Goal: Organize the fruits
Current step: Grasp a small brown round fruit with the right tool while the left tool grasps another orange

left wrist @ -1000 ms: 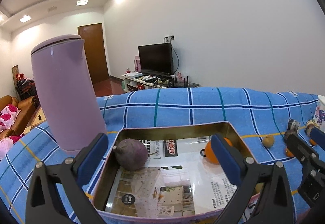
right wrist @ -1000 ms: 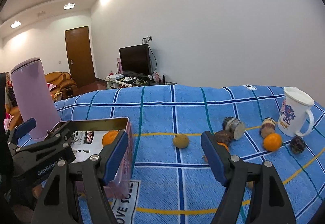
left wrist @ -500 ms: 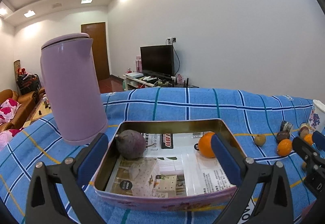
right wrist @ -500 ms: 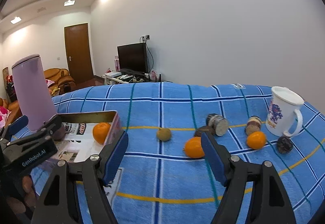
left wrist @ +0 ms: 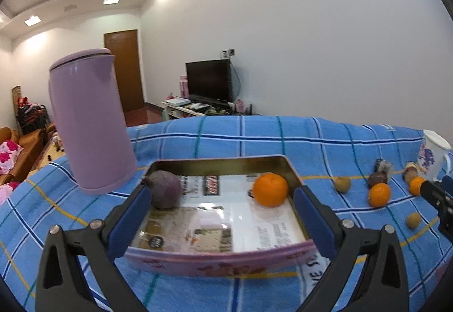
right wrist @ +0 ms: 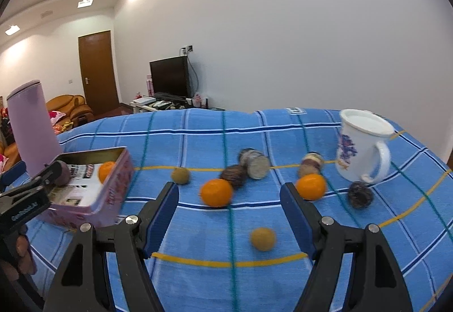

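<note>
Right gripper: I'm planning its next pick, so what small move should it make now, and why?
Probably ease the right gripper forward and down over the small yellow-brown fruit. It lies loose on the cloth between the open fingers, nearer than the oranges, and nothing is held yet.

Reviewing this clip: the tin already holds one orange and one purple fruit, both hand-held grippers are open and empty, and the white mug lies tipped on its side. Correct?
Not quite: the white mug stands upright on the cloth, as the right wrist view shows. The rest holds: the tin holds an orange and a purple fruit, and both hand-held grippers, left and right, are open and empty.
</note>
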`<action>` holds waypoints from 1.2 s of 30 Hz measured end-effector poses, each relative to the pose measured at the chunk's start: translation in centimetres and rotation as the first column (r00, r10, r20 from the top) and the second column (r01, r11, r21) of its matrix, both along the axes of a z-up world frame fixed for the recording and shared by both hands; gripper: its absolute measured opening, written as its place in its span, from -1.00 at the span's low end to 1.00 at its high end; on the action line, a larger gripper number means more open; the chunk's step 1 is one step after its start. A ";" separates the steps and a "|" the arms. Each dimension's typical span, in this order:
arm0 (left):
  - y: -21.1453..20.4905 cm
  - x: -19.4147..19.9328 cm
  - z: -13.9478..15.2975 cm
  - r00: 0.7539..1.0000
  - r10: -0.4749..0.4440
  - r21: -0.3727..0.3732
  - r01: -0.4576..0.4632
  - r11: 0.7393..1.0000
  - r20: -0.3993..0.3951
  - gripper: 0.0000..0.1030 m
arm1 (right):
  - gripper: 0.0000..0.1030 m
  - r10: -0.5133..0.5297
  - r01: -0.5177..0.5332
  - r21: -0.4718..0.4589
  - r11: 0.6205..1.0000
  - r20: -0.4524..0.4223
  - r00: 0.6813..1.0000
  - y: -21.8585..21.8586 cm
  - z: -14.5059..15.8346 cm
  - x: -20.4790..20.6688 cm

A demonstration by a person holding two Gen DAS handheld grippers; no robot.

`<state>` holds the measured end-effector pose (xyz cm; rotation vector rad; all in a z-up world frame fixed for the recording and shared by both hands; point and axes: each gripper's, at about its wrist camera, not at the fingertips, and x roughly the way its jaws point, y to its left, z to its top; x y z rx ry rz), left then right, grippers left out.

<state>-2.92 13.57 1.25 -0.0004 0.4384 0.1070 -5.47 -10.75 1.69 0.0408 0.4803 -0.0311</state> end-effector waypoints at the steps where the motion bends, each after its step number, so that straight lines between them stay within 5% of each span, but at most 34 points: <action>1: -0.3 0.0 0.0 1.000 -0.013 -0.001 0.013 1.000 -0.006 1.00 | 0.46 -0.012 0.012 0.002 1.000 -0.001 1.000 -0.8 0.0 -0.2; 13: -5.6 -1.2 -0.2 0.986 -0.154 0.036 0.157 0.987 -0.061 1.00 | 0.46 -0.112 0.127 0.148 0.981 -0.108 0.988 -9.1 -1.0 -0.4; 21: -9.5 -1.3 -0.9 0.955 -0.257 0.020 0.263 0.965 -0.151 1.00 | 0.45 0.044 -0.002 0.166 0.986 -0.247 0.968 -8.2 -2.6 1.8; 23: -9.6 -1.1 -1.0 0.950 -0.264 0.005 0.269 0.963 -0.168 1.00 | 0.15 0.105 -0.060 0.157 0.986 -0.300 0.948 -7.0 -3.2 2.9; 28: -10.1 -0.6 -1.2 0.947 -0.262 0.007 0.268 0.963 -0.186 0.99 | -0.19 0.175 -0.131 0.141 0.981 -0.371 0.912 -5.3 -4.3 4.4; 29: -10.3 -0.4 -1.3 0.948 -0.257 0.016 0.264 0.964 -0.190 0.98 | -0.40 0.189 -0.151 0.129 0.980 -0.372 0.909 -5.0 -4.4 4.5; 36: -13.5 2.2 -0.9 0.918 -0.320 -0.035 0.321 0.946 -0.232 0.98 | -0.46 0.194 -0.149 0.148 0.978 -0.364 0.911 -6.0 -4.5 4.4</action>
